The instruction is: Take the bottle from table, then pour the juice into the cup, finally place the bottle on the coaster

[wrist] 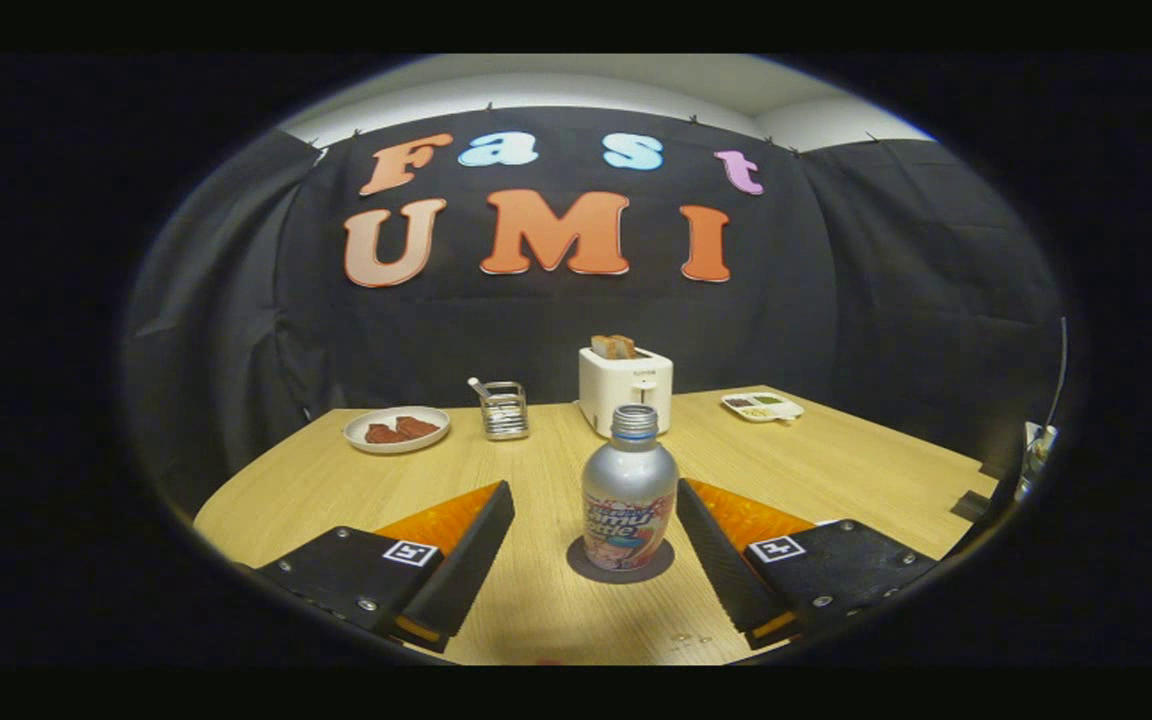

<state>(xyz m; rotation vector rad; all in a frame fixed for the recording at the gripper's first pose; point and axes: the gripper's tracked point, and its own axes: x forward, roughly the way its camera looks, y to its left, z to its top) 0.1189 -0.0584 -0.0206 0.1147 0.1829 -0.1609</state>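
Upright, uncapped bottle (629,490) on coaster (586,566); hand-held gripper (594,493) fingers spread, untouching.

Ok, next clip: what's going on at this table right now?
A person's handheld gripper is open, its fingers either side of a silver bottle without touching it. The uncapped bottle stands upright on a dark round coaster on the wooden table. Beyond it are a white toaster with bread in it, a wire rack, a plate of reddish food and a divided tray.
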